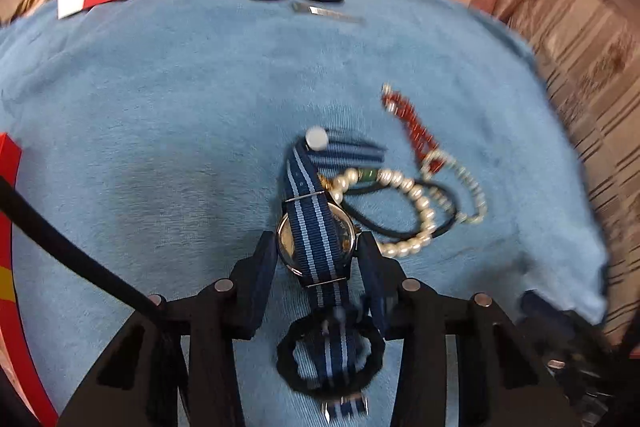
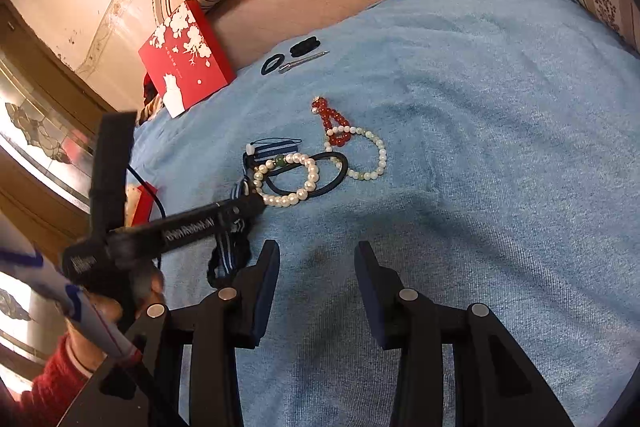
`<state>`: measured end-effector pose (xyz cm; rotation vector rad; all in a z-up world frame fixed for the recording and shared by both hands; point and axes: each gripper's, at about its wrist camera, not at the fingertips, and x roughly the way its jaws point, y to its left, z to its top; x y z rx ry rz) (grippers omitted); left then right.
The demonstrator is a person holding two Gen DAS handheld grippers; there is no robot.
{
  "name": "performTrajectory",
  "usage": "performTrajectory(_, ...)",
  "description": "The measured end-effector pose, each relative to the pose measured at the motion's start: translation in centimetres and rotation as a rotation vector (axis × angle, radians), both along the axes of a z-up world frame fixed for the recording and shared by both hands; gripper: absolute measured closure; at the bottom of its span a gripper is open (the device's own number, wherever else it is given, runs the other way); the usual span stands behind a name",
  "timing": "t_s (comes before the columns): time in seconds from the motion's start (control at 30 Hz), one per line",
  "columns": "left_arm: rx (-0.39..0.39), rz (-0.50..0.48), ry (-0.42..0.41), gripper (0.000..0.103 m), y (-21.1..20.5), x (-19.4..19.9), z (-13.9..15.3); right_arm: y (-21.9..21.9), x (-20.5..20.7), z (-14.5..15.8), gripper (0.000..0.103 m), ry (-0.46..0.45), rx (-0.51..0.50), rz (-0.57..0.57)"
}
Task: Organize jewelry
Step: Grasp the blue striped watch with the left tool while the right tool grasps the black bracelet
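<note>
1. Left claw [image 1: 318,247] is clamped on the watch [image 1: 316,245], one finger on each side of the case, with the blue striped strap [image 1: 304,187] running up over it and down toward the camera.
2. Lower end of that strap passes through a black scrunchie [image 1: 330,359] sitting right between the claw's arms.
3. Right claw [image 2: 318,267] is spread wide with nothing in it, hovering over the blue towel [image 2: 480,147], near side of the jewelry pile.
4. Pile itself: pearl bracelet [image 2: 292,183] overlapping a dark hair tie [image 2: 320,179], and just beside them a pale bead bracelet [image 2: 370,157] touching a red bead bracelet [image 2: 332,121].
5. Watch sits at the left edge of that pile, touching the pearls.
6. Far end of the towel has a thin black hair loop [image 2: 273,63], another black scrunchie [image 2: 304,45] and a metal tool [image 2: 304,61], well apart from the rest. Can't tell what the tool is.
7. Red box with white flowers [image 2: 184,59] is at the towel's far left corner.
</note>
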<state>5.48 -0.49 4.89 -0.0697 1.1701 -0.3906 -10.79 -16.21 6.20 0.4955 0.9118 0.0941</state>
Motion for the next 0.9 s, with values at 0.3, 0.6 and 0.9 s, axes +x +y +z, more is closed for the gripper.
performTrajectory(0.3,-0.243,-0.013,-0.099,0.063,8.0,-4.2,7.8,0.1,-0.2,0.1,0.061,-0.012,0.000,0.004)
performTrajectory(0.6,-0.212,0.077,-0.221,0.063,14.5,-7.8,9.9,5.6,0.6,0.5,0.061,-0.017,-0.018,0.162)
performTrajectory(0.9,-0.201,0.212,-0.288,0.063,24.1,-9.8,11.7,12.1,5.1,-2.4,0.058,0.093,-0.223,0.200)
